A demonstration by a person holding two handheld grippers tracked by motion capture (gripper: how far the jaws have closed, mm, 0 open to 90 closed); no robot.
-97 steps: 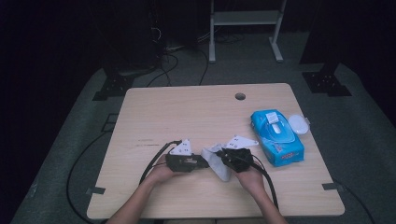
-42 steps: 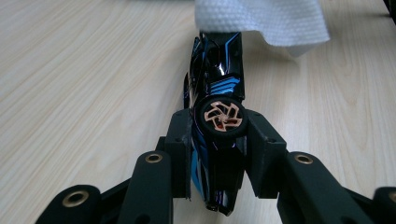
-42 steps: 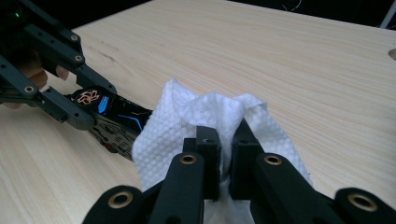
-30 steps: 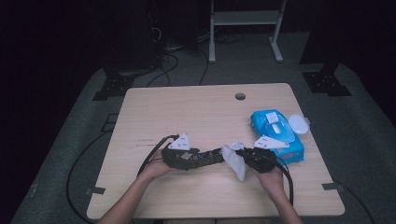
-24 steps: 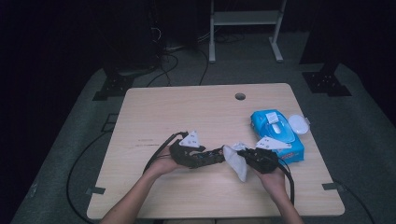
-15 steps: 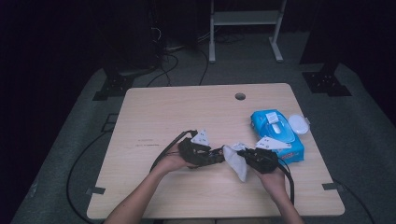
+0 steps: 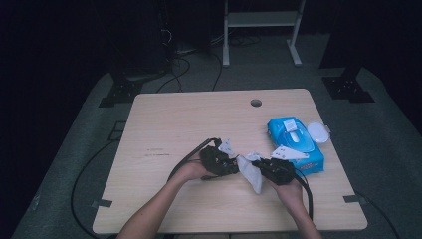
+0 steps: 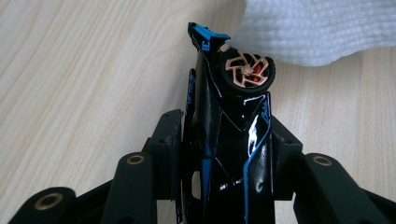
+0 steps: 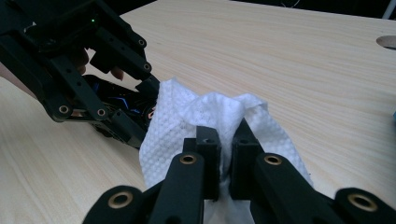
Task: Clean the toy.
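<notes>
We hold the toy car (image 8: 231,140) clenched between the left gripper (image 8: 224,126) fingers, its wheel (image 8: 247,70) projecting beyond the fingertips. The right gripper (image 9: 224,140) fingers pinch the wet wipe (image 9: 210,116), which touches the car's nose above the bench (image 7: 174,124). Risk: the glossy body may slide out under wiping pressure, or the loosely bunched wipe may pull free.

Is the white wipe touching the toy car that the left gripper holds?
Touching. In the right gripper view the wipe lies against the toy car.
</notes>
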